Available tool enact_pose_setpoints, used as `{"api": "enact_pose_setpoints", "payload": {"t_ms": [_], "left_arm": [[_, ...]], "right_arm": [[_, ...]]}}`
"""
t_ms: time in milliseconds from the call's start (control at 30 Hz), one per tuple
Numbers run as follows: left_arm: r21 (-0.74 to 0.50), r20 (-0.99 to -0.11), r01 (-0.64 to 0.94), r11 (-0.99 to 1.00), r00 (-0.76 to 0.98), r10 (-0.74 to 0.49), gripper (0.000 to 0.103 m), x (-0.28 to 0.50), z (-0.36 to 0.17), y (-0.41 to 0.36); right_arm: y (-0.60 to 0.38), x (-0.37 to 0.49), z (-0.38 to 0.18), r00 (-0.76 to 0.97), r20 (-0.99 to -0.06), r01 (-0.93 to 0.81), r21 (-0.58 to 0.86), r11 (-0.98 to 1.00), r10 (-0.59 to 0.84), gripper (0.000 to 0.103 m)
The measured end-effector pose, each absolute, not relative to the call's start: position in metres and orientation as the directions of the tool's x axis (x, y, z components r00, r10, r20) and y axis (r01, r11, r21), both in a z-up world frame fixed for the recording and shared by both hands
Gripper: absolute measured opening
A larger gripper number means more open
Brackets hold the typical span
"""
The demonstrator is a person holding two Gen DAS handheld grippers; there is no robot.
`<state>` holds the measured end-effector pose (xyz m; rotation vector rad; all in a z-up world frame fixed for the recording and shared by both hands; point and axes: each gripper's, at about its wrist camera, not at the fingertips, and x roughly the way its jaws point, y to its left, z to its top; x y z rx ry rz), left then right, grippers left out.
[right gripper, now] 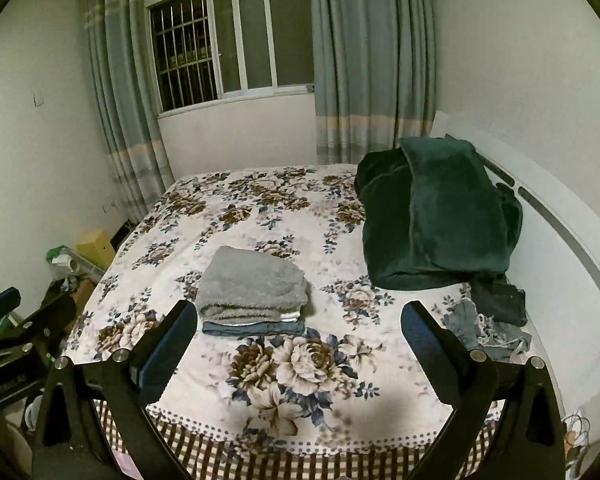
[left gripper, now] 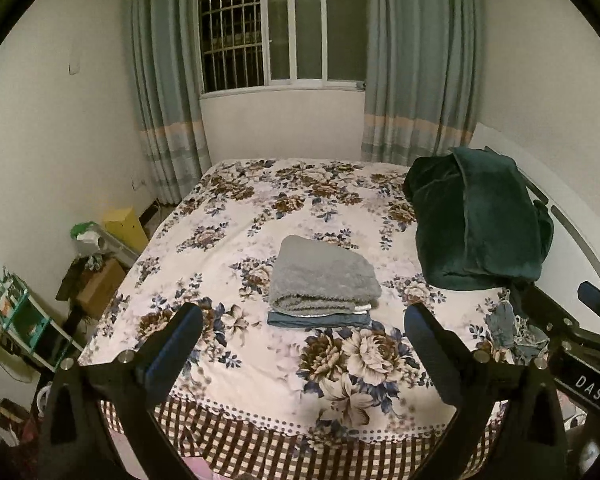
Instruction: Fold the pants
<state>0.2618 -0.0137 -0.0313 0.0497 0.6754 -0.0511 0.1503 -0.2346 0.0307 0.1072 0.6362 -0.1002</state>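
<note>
A stack of folded clothes lies mid-bed: grey fuzzy pants (left gripper: 322, 276) (right gripper: 252, 282) on top of folded blue jeans (left gripper: 320, 319) (right gripper: 256, 328). Crumpled frayed jeans (left gripper: 514, 330) (right gripper: 486, 330) lie at the bed's right side beside a dark garment (right gripper: 500, 298). My left gripper (left gripper: 304, 324) is open and empty, held above the bed's near end, short of the stack. My right gripper (right gripper: 300, 322) is open and empty, also above the near end; its body shows at the right edge of the left wrist view.
The bed (left gripper: 260, 380) has a floral cover. A dark green blanket (left gripper: 476, 220) (right gripper: 436, 216) is heaped at the right by the white headboard (right gripper: 572, 264). Boxes and clutter (left gripper: 100, 264) stand on the floor at the left. A window with curtains is behind.
</note>
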Motion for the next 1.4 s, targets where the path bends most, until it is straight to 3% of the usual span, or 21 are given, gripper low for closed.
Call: {"api": "enact_pose_setpoints", "payload": {"t_ms": [1400], "left_arm": [[0.015,-0.588,0.048,0.999,0.808,-0.030,0.103,0.233,-0.007,-0.007]], "right_arm": [[-0.244,0.134,0.060,0.815,-0.578,0.081,0.061,0.995,-0.031,0.103]]}}
